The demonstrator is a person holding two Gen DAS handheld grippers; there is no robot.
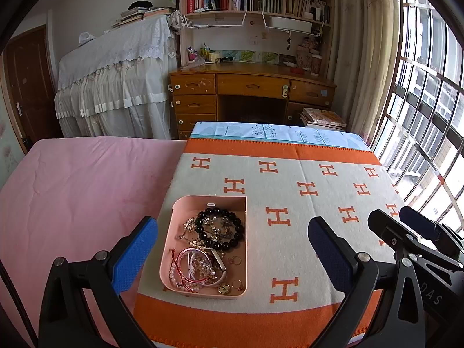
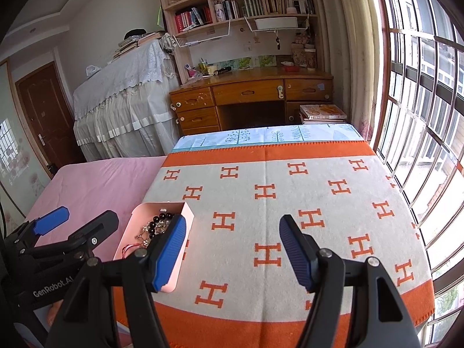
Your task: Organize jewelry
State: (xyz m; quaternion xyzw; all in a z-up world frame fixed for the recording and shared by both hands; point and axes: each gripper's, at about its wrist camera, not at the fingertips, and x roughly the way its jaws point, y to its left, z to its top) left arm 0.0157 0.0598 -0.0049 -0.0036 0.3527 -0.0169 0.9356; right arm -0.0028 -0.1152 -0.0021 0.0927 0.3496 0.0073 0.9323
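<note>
A pink tray (image 1: 242,261) sits near the front left of the orange and grey blanket (image 1: 290,203). It holds a black bead bracelet (image 1: 219,228), gold hair pins (image 1: 191,227), a pearl and red cord bracelet (image 1: 185,272), a white band and small rings. My left gripper (image 1: 232,249) is open, raised above the tray, empty. My right gripper (image 2: 232,246) is open and empty over the blanket, to the right of the tray (image 2: 185,214). The right gripper's left finger hides part of the tray.
A pink bed sheet (image 1: 81,191) lies left of the blanket. A wooden desk (image 1: 252,87) with shelves stands behind, books (image 1: 323,119) stacked beside it. A barred window (image 1: 429,116) is on the right. The right gripper also shows in the left wrist view (image 1: 406,232).
</note>
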